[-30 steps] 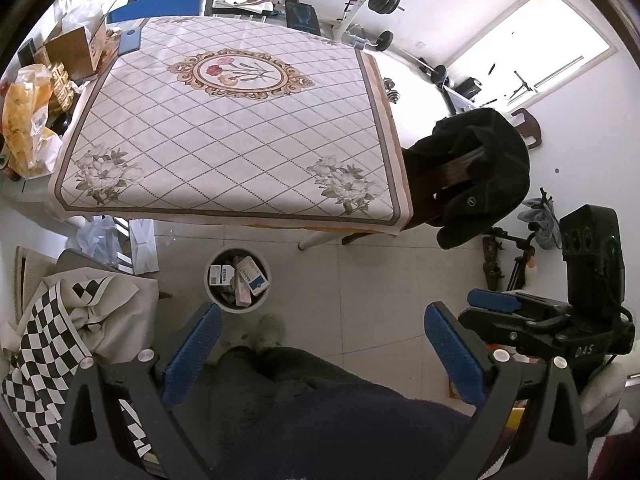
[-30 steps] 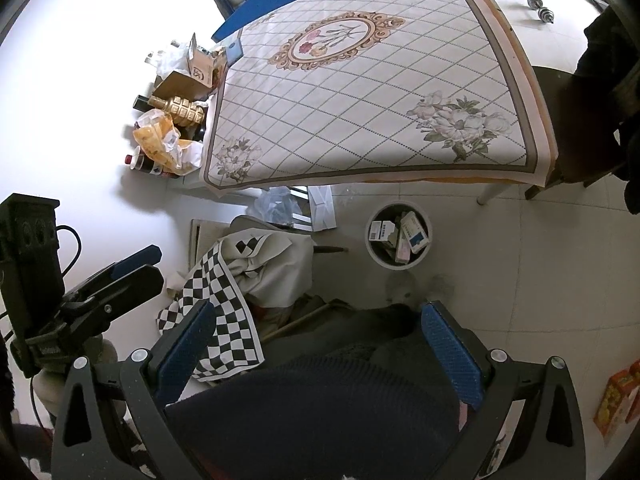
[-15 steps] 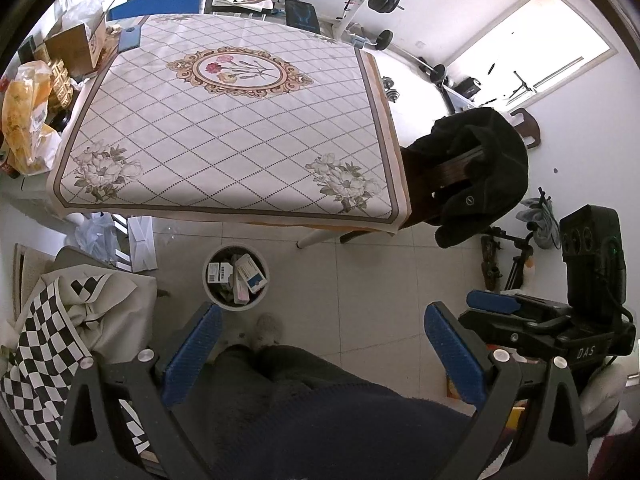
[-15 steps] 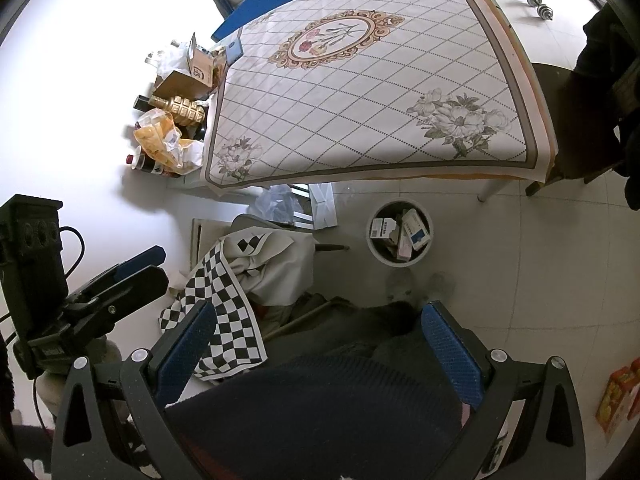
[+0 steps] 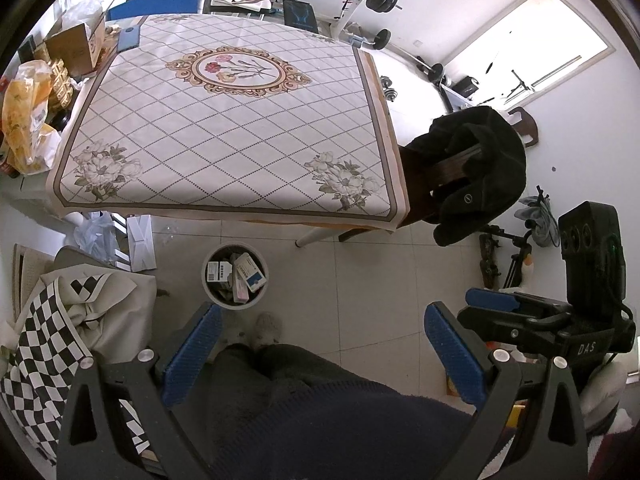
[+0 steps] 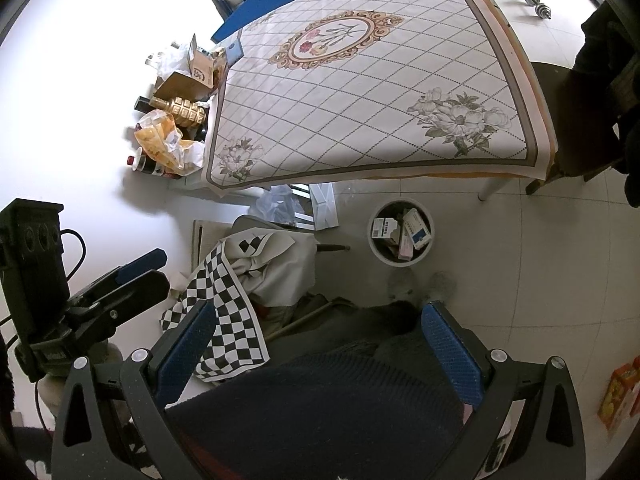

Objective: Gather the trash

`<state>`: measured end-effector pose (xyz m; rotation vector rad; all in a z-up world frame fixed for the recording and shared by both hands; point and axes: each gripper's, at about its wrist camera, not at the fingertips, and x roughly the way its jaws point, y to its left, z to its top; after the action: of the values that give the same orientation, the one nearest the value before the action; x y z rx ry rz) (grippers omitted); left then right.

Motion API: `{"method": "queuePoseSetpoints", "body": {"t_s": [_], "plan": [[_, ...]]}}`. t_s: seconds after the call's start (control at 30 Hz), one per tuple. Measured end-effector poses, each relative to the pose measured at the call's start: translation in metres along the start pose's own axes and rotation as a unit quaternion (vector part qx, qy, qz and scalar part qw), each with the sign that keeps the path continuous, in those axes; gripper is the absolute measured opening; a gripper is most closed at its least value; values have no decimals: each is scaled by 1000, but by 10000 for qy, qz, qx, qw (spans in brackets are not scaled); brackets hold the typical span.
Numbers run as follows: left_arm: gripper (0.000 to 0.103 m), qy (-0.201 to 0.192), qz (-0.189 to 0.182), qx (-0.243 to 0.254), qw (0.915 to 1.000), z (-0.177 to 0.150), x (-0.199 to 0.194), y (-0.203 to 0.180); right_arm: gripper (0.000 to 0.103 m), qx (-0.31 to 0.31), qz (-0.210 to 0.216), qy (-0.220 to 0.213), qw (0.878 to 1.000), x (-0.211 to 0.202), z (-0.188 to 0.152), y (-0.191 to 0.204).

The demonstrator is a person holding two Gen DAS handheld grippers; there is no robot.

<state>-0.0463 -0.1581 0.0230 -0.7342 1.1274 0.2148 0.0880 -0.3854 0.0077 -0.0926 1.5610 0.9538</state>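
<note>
Both grippers, left gripper (image 5: pixel 320 354) and right gripper (image 6: pixel 316 350), hang released with nothing between their blue pads, above the person's dark lap. Trash boxes (image 5: pixel 240 276) fill the white bin (image 5: pixel 262 296) on the tiled floor, just off the table's (image 5: pixel 224 128) near edge.

My right gripper (image 6: pixel 320 354): lower frame, blue-padded fingers (image 6: pixel 452 354) spread wide, nothing between them, my dark clothing below.
My left gripper (image 6: pixel 138 274): left edge of the frame, seen side-on, held over the pale floor; I cannot tell how its fingers stand.
Bin (image 6: pixel 380 254): right of centre, on the tiled floor near the table's front edge, holding several small boxes (image 6: pixel 416 229).
Table (image 6: pixel 360 96): upper centre, under a diamond-patterned cloth with flower prints, its top bare.
Checkered cloth (image 6: pixel 232 304): centre left, draped over something beside the bin.
Yellow bags (image 6: pixel 164 144): upper left, beside the table's corner.
Slippers (image 6: pixel 420 286): just below the bin.
</note>
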Motion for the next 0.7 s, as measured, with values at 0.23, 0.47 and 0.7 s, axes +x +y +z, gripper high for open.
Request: {"method": "queuePoseSetpoints", "body": {"t_s": [0.23, 0.47, 0.7], "plan": [[103, 11, -23, 9, 10000, -2, -2, 2, 103, 27, 2, -11, 10000, -1, -3, 3], [103, -12, -37, 14, 10000, -8, -7, 5, 103, 22, 0, -7, 10000, -1, -3, 3], [103, -58, -40, 5, 10000, -10, -11, 7, 103, 19, 18, 12, 10000, -3, -7, 5]]}}
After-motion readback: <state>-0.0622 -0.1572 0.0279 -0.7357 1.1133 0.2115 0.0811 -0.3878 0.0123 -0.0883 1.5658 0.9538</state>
